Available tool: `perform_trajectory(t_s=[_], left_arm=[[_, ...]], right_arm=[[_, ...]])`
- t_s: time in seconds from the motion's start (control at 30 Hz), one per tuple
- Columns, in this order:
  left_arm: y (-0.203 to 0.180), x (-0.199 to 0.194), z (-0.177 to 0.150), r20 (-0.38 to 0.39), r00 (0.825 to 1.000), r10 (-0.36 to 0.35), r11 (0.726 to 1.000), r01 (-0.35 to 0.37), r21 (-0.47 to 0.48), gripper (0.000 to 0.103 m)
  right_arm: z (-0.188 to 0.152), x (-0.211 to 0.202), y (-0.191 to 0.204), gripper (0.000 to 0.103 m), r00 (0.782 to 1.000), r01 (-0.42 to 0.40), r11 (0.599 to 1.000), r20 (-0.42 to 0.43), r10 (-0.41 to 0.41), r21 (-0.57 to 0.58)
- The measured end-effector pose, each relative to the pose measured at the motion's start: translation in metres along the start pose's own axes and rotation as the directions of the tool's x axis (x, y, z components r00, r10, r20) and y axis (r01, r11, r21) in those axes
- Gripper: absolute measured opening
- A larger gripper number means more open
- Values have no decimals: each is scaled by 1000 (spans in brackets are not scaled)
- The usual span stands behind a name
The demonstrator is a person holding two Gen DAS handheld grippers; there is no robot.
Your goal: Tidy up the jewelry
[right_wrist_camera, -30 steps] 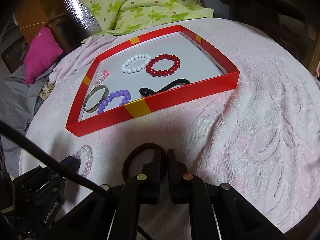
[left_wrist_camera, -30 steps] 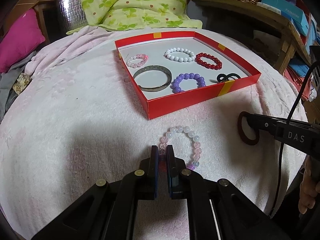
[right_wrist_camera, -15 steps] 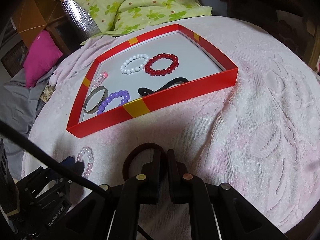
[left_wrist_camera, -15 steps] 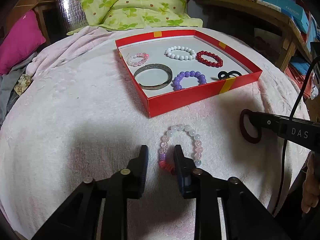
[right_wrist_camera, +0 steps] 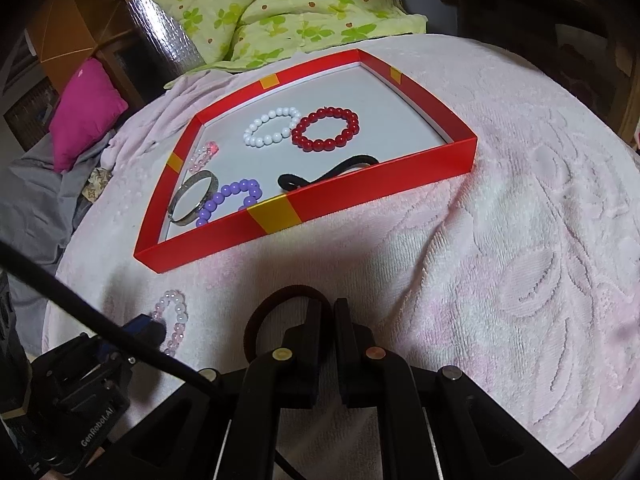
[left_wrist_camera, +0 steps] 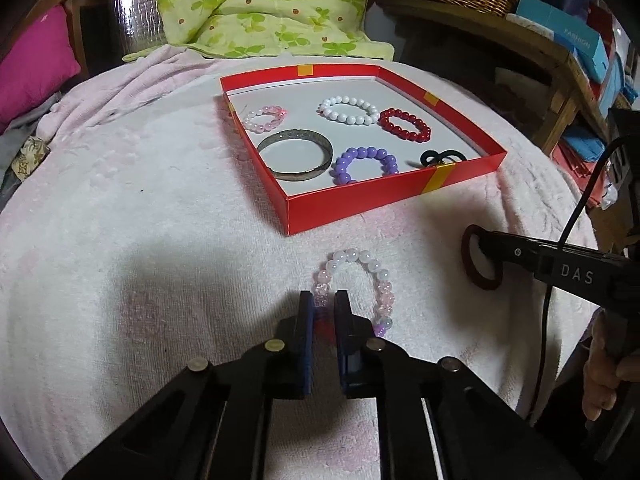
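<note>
A pastel bead bracelet [left_wrist_camera: 360,258] of pink and white beads lies on the pink towel in front of the red box [left_wrist_camera: 352,208]. My left gripper [left_wrist_camera: 322,300] has its jaws closing on the bracelet's near left side, with the pads pressing a bead between them. In the right wrist view, my right gripper [right_wrist_camera: 331,308] is shut on a dark brown hair tie [right_wrist_camera: 294,291], whose loop sticks out to the left. The left wrist view shows that right gripper [left_wrist_camera: 480,240] with the hair tie [left_wrist_camera: 465,258] at the right.
The red box [right_wrist_camera: 360,196] holds a pink bracelet [left_wrist_camera: 264,118], a white one [left_wrist_camera: 348,110], a red one [left_wrist_camera: 404,124], a purple one [left_wrist_camera: 364,164], a silver bangle [left_wrist_camera: 296,154] and a black hair tie [left_wrist_camera: 440,157]. A green pillow [left_wrist_camera: 260,8] lies behind it.
The left jaws opened around the bracelet half a second ago and have closed on it again. The right gripper and its hair tie have not moved.
</note>
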State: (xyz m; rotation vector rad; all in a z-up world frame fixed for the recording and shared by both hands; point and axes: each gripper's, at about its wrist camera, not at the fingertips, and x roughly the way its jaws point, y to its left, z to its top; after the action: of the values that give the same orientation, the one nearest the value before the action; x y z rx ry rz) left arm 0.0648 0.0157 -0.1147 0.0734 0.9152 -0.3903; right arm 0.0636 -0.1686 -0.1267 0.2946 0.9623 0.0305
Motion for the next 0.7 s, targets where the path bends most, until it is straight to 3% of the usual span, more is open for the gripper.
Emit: perform_trajectory(t_s=[0.43,0.57,0.6,0.63,0.7], left_arm=[[10,-14,2,43,999,-28,999,28,-18,7],[12,-11,1,20,999,-50,998,51,-24,10],[11,-10,1,14,998,-55,998,55,-22,21],[9,-9,1,8,999,-52,998,52,-18,41],[5,-9,0,20,999,-29,1000,30,-11,60]], right_arm=[[0,-1,-1,10,1000,-7,1000,-1,7,5],[0,-1,-1,10,1000,-10,1000,-1,10,4],[0,-1,-1,10,1000,-9,1000,-1,9,2],[-1,-1,-1,10,1000,-8,1000,-1,8,0],[-1,-1,-1,10,1000,-8,1000,0,8,-2]])
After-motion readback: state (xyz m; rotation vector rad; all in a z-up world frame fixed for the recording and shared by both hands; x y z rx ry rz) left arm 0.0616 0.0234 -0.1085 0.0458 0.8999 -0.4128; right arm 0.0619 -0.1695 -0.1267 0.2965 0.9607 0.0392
